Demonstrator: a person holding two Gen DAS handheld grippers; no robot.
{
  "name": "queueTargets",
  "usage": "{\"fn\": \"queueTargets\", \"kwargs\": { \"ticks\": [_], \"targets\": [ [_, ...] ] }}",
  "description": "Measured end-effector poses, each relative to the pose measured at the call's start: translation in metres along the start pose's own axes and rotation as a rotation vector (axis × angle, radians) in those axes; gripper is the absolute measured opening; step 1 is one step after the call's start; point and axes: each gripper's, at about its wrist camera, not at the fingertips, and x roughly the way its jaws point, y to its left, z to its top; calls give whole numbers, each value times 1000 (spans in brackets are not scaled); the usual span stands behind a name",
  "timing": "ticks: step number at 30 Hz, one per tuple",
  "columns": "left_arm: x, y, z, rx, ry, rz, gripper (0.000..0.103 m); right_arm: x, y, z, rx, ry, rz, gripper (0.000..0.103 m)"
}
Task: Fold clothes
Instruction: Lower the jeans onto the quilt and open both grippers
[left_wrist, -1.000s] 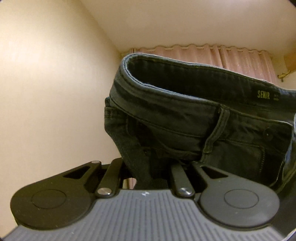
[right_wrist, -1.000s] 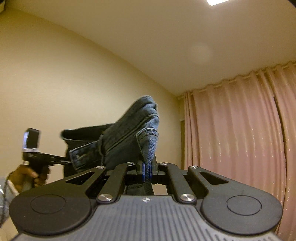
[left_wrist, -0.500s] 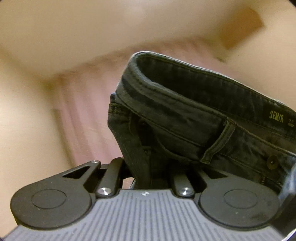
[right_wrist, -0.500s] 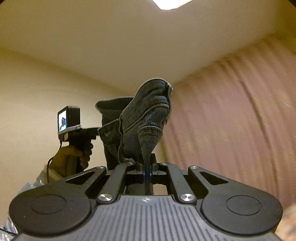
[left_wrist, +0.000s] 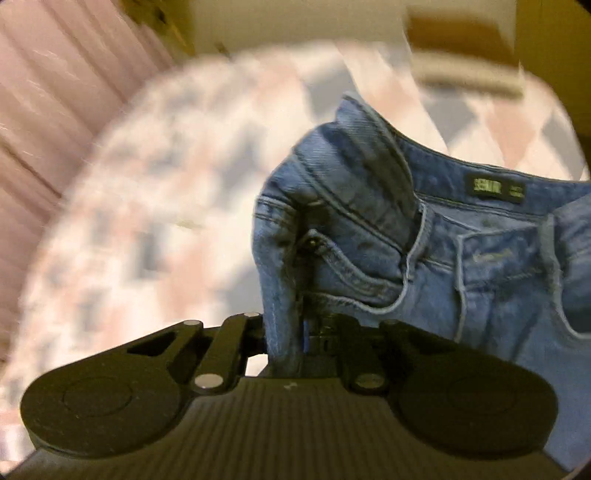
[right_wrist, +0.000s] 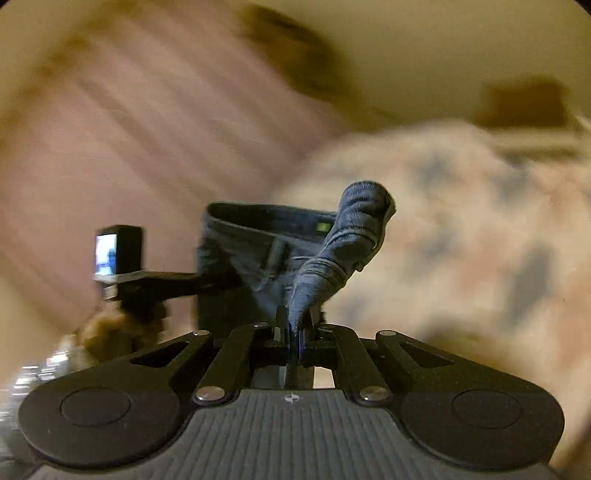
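A pair of blue jeans (left_wrist: 424, 258) hangs by its waistband, label showing, stretched between both grippers above a bed. My left gripper (left_wrist: 295, 332) has a fold of the waistband's left end between its jaws, which are opening slightly; the cloth still sits pinched there. In the right wrist view my right gripper (right_wrist: 295, 328) is shut on the other waistband corner of the jeans (right_wrist: 332, 251), which bunches up above its fingertips. The left gripper's handle and camera (right_wrist: 118, 254) show to the left there, held by a person's hand (right_wrist: 110, 332).
A bed with a pale cover patterned in pink and grey (left_wrist: 147, 221) lies below and beyond the jeans, blurred by motion; it also fills the right wrist view (right_wrist: 480, 240). Pink curtains (left_wrist: 55, 92) hang at the left. A brown headboard (left_wrist: 461, 29) stands at the far end.
Both views have swung down from the ceiling and wall onto the bed. The jeans came down with the grippers, still held at both waistband ends. The right gripper has rolled.
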Motion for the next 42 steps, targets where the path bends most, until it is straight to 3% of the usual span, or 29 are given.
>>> {"fn": "queueTargets", "kwargs": {
  "ticks": [2,4,5,6,8,10,11,12,15,17,19,21,24,27,30,35,39,42],
  "targets": [
    [58,-40,10,36,110,5,18,47,-85,2,47,45,-172,4],
    [74,-53,15,42,114,15,29,93,-162,-2,172,200,-292,4],
    [75,-46,18,5,112,-11,37,110,-193,-2,224,279,-345,11],
    [75,-40,20,-32,109,-36,40,120,-209,-1,233,321,-365,12],
    [61,-2,19,-195,85,-110,36,126,-231,2,206,394,-329,15],
    [30,25,22,-361,23,-141,36,131,-226,-9,154,446,-316,31],
    [8,39,16,-447,-16,-133,36,132,-230,-7,130,471,-320,45],
    [-9,51,1,-515,-28,-114,36,134,-238,-8,117,494,-324,50],
    [-47,87,-66,-685,-3,-28,36,131,-241,6,53,547,-351,50],
    [-73,111,-111,-798,13,30,36,126,-222,21,-87,527,-393,50],
    [-86,113,-164,-895,70,52,35,123,-199,39,-232,483,-395,50],
    [-104,101,-226,-1042,127,29,35,127,-179,53,-292,455,-354,50],
    [-117,71,-309,-1236,271,17,31,138,-170,59,-254,468,-316,53],
    [-124,36,-359,-1294,380,18,31,140,-170,51,-223,496,-359,54],
    [-144,9,-383,-1329,423,36,30,137,-171,35,-240,506,-397,54],
    [-176,-28,-391,-1482,359,54,30,155,-170,35,-311,570,-379,54],
    [-173,-57,-356,-1547,291,102,29,187,-154,58,-451,608,-296,54],
    [-164,-96,-302,-1528,247,147,29,215,-140,90,-521,631,-189,54]
  ]
}}
